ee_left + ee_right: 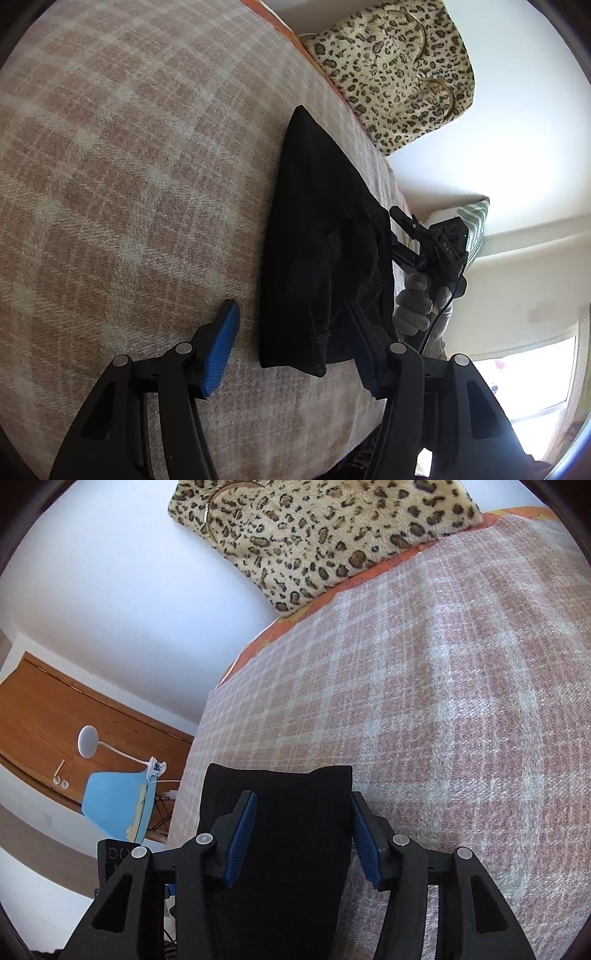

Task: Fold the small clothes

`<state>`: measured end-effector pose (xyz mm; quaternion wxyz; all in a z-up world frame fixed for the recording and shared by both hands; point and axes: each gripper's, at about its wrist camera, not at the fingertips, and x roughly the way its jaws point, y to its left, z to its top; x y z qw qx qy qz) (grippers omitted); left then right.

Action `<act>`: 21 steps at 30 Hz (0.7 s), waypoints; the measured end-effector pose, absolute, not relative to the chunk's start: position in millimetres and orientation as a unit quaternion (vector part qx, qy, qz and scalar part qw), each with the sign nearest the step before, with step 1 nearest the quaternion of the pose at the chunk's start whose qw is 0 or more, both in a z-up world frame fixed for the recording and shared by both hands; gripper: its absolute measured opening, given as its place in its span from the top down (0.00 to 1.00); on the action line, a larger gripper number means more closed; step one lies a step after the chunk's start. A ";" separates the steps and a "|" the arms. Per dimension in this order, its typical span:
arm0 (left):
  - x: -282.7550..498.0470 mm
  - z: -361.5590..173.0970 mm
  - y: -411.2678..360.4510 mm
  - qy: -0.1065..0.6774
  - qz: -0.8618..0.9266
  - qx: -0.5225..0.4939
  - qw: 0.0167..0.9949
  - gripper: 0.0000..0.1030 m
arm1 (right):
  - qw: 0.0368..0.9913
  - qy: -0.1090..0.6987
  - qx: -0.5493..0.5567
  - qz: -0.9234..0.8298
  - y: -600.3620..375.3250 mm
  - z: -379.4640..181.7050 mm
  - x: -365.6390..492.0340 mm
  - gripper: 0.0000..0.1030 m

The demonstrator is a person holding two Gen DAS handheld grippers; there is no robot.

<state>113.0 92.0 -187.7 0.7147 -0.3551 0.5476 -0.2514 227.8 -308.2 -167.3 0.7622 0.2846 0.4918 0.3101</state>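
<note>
Lying folded into a narrow dark strip on the checked blanket [129,166], the black garment [317,229] sits near the bed's edge, with a leopard-print cushion [399,70] beyond it at about one o'clock in the left wrist view. The left gripper [291,339] stands with its jaws apart: one blue pad [219,347] rests clear of the cloth over bare blanket at about seven o'clock, while the other pad lies at the garment's near hem at five o'clock, so the cloth's near corner sits between the jaws unpinched. The right gripper [303,834] is likewise apart, its two pads flanking the strip on either side without pressing it; in the left wrist view it appears at three o'clock, carried by a gloved hand [417,302]. Judged from this arrangement, the chief hazard is a partial pinch: a closure now may catch only the top layer, and lifting would peel the fold open rather than carry it over. A second risk is snagging the blanket together with the garment, since the pads sit low against the weave and would drag the bedding. Uneven timing between the two grippers would skew the strip, giving a crooked fold. Because the garment lies close to the bed's edge, a sideways tug could also slide it off. Black cloth hides its own layers, so the number of plies cannot be told.
</note>
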 end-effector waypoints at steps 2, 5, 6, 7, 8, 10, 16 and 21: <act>113.8 -186.3 87.1 0.545 -0.255 -0.353 0.716 0.36 | 0.760 0.492 0.287 0.312 -307.8 -168.1 226.2 0.51; 113.9 -185.3 75.0 0.547 -0.265 -0.337 0.719 0.36 | 0.756 0.493 0.295 0.313 -309.9 -170.1 224.5 0.55; 114.2 -181.6 68.6 0.547 -0.261 -0.316 0.730 0.36 | 0.755 0.493 0.297 0.314 -310.1 -170.4 223.9 0.55; 115.2 -176.4 61.7 0.549 -0.257 -0.286 0.742 0.36 | 0.757 0.493 0.292 0.313 -309.0 -170.2 223.2 0.55; 115.4 -171.8 54.6 0.551 -0.253 -0.254 0.754 0.36 | 0.761 0.493 0.284 0.311 -307.0 -169.5 222.0 0.55; 112.9 -165.3 42.5 0.550 -0.242 -0.201 0.774 0.36 | 0.767 0.492 0.271 0.310 -302.5 -167.4 222.1 0.55; 108.2 -161.1 25.4 0.544 -0.225 -0.128 0.798 0.38 | 0.774 0.488 0.262 0.308 -303.1 -167.2 222.2 0.57; 104.0 -158.8 19.2 0.542 -0.228 -0.108 0.802 0.38 | 0.775 0.483 0.266 0.307 -304.9 -169.6 224.0 0.59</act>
